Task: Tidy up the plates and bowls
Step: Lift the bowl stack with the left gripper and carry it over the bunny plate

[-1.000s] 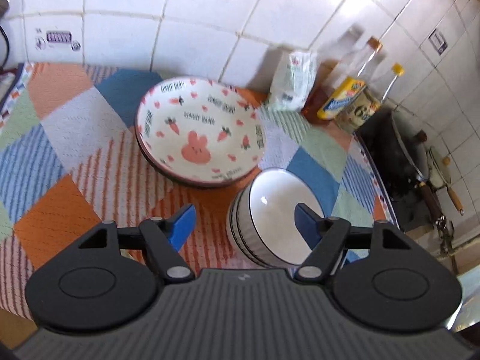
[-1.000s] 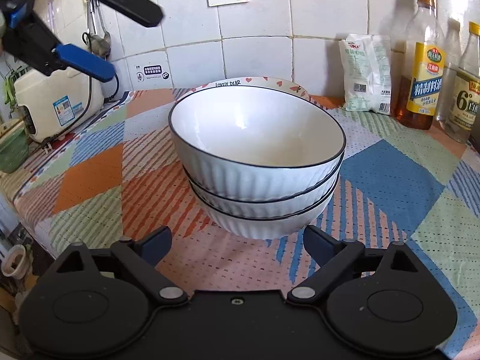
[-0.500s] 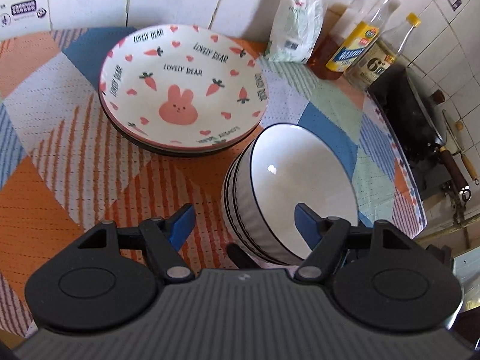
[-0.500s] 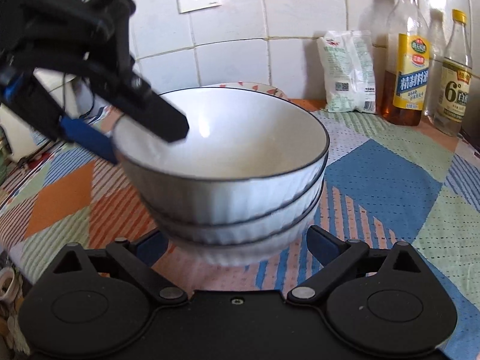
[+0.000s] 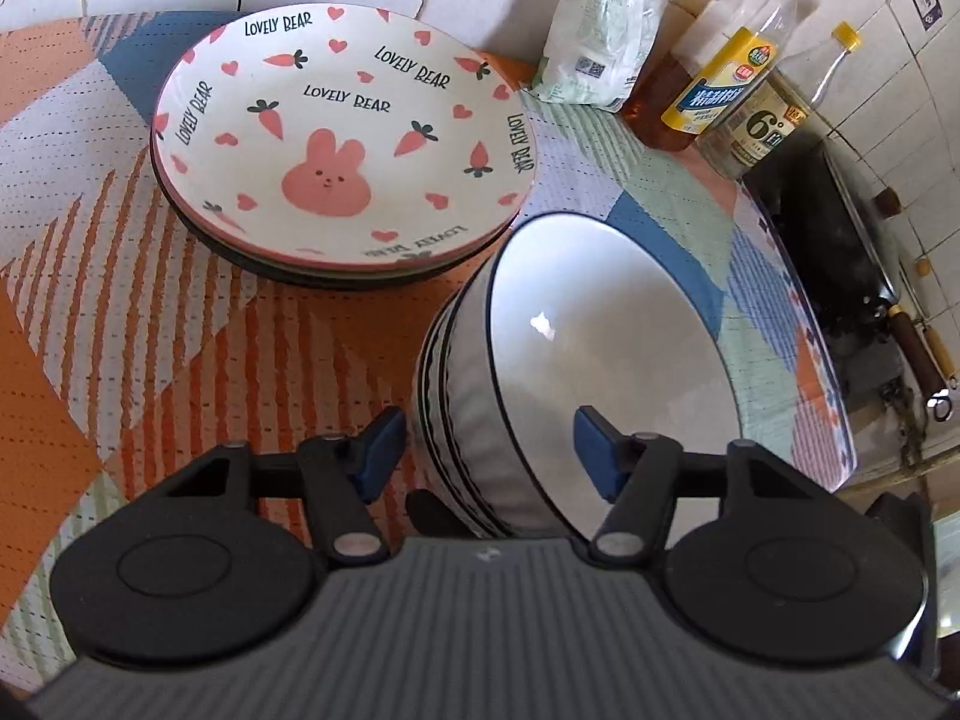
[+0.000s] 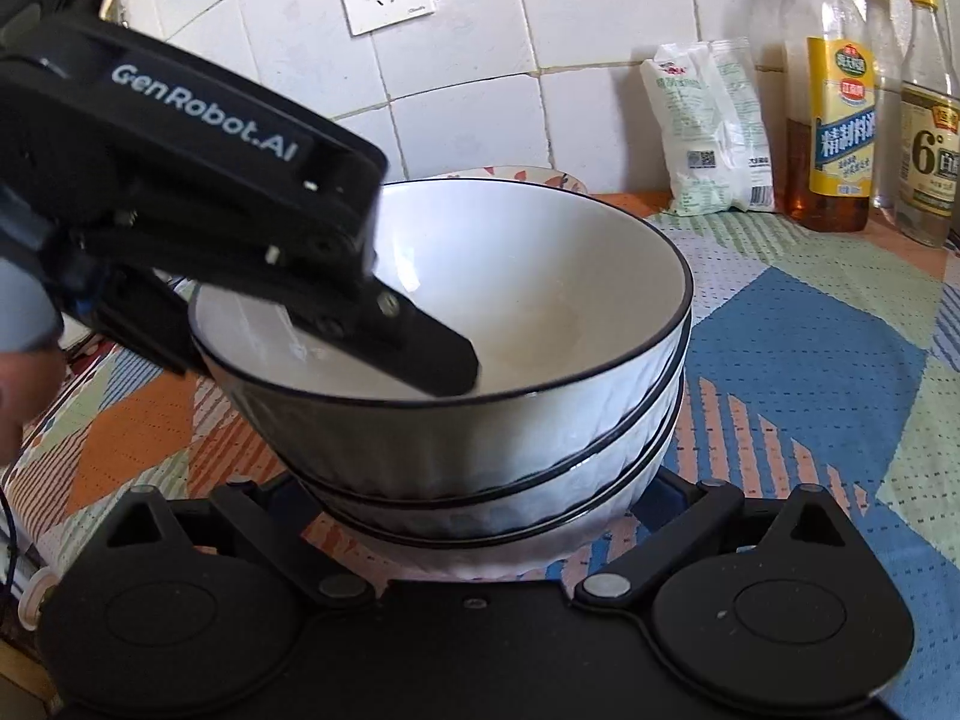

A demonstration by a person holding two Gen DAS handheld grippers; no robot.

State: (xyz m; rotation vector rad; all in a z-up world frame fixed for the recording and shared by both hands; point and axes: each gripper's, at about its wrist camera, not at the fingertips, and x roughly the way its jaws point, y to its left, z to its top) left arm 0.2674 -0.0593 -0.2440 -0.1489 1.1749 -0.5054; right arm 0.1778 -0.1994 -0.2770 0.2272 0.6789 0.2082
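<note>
Left gripper (image 5: 486,450) dropped astride bowl stack (image 5: 600,348) rim (jaws apart).

Right gripper (image 6: 474,516) fingertips were hidden behind the bowl stack (image 6: 480,450); we couldn't read the plates (image 5: 336,267) under the bunny plate (image 5: 342,138).

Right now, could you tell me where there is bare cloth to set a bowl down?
Bare cloth lies left of the bowl stack, in front of the plates. The back right corner is crowded with the bag and bottles.
</note>
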